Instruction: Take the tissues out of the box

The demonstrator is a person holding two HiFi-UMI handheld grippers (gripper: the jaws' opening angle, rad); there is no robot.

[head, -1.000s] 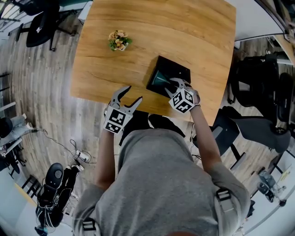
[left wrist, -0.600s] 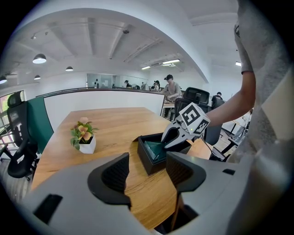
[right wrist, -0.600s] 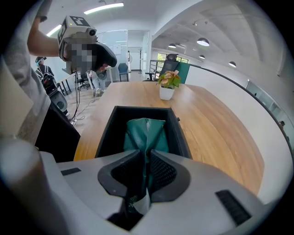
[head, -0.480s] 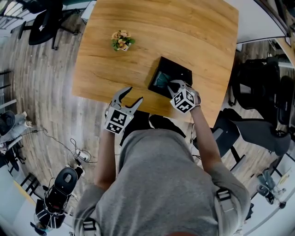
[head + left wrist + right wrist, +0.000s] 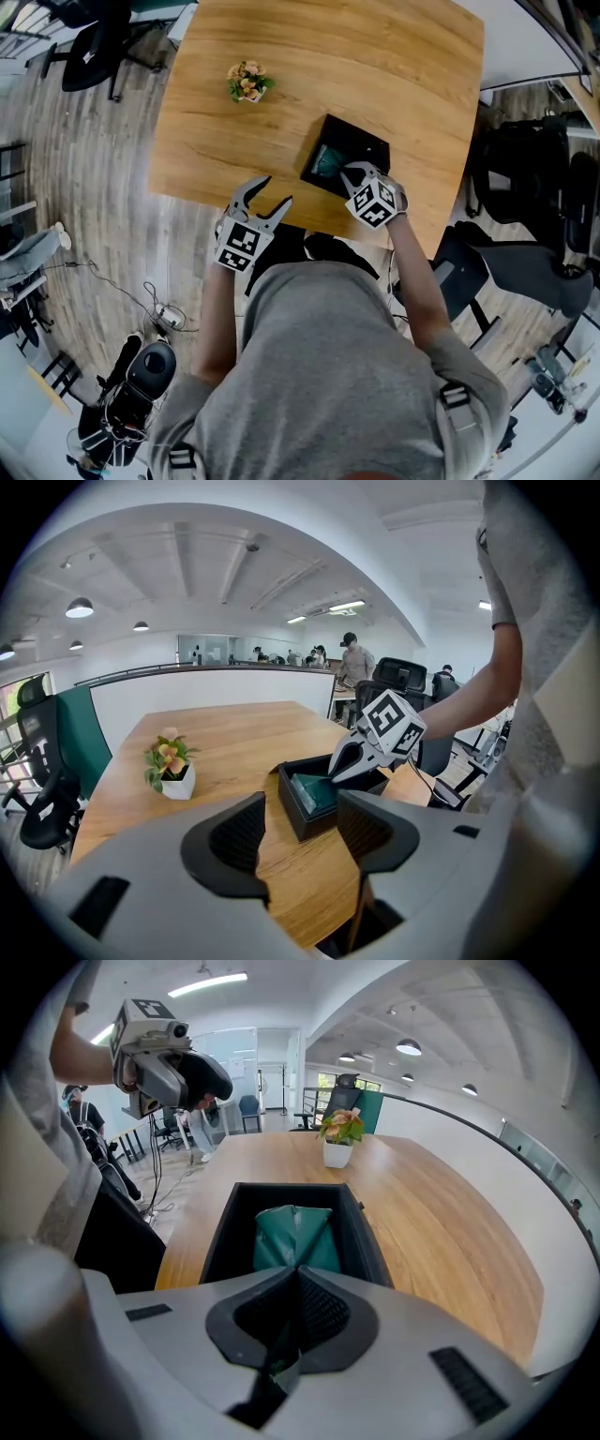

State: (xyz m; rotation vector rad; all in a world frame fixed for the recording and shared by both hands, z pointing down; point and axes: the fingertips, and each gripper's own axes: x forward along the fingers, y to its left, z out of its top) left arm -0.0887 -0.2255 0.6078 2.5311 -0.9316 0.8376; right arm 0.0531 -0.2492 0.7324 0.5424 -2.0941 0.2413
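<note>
Right gripper view: right gripper [image 5: 298, 1271] pinches a green tissue [image 5: 292, 1234] in the box [image 5: 364, 1232], likely needing a lift next; empty left gripper [image 5: 300, 810] jaws are closing.

A wooden table [image 5: 394, 66] stands on a grey plank floor [image 5: 84, 197]. On its far left part stands a small white pot of orange and pink flowers [image 5: 247, 82]. A black office chair [image 5: 89, 47] is at the far left, and cables [image 5: 157, 314] lie on the floor at the near left.
</note>
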